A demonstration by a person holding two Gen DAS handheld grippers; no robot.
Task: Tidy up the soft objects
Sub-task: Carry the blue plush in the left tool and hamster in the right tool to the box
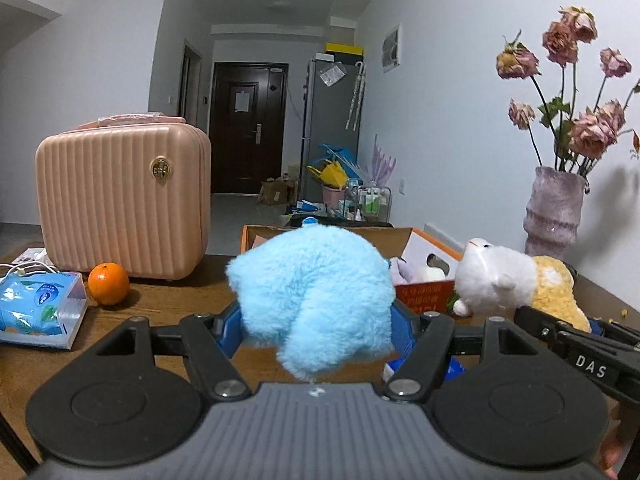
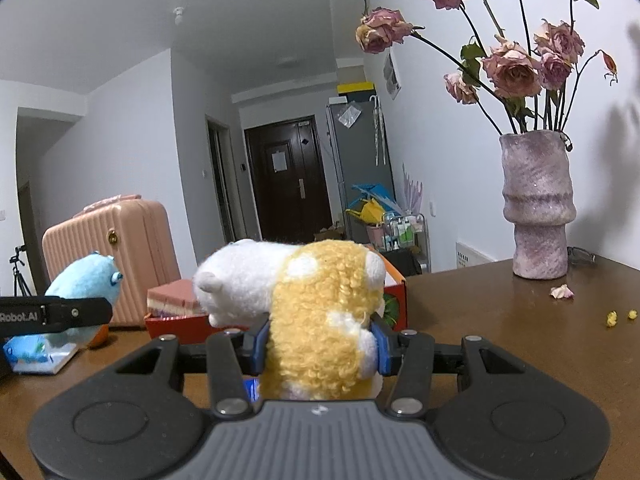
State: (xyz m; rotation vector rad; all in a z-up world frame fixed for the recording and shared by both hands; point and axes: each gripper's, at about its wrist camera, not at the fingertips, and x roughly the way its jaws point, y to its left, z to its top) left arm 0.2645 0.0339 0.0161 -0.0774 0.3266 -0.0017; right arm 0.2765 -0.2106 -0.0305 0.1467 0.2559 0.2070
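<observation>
1. Two grippers in play, and both are loaded. The left gripper (image 1: 316,320) pinches a fluffy blue plush toy (image 1: 314,296) between its blue pads, holding it up above the bench (image 1: 172,300), just in front of the cardboard box (image 1: 424,256).
2. The right gripper (image 2: 320,346) squeezes a white-and-yellow plush toy (image 2: 312,312) around its curly yellow body, white head poking out to the left, also raised over the bench.
3. Toy count: two in hand, and inside the box at least one more pale lilac plush (image 1: 404,272) peeks out. How many lie deeper in there, I cannot tell.
4. One orange-walled box, one pink ribbed suitcase (image 1: 120,200), one orange (image 1: 108,283), one blue tissue pack (image 1: 38,308), one purple vase (image 2: 538,204) with dried pink roses (image 2: 512,68).
5. The left wrist view alone shows the whole orange beside the suitcase, the box's open top and a white cable (image 1: 24,268) at the far left.
6. The right wrist view alone gives the blue toy's face side with one eye, a tripod (image 2: 18,272) behind the suitcase, one fallen petal (image 2: 561,292) and two yellow crumbs (image 2: 620,317) on the bench near the vase.
7. Each view catches the other gripper's black arm at its edge.
</observation>
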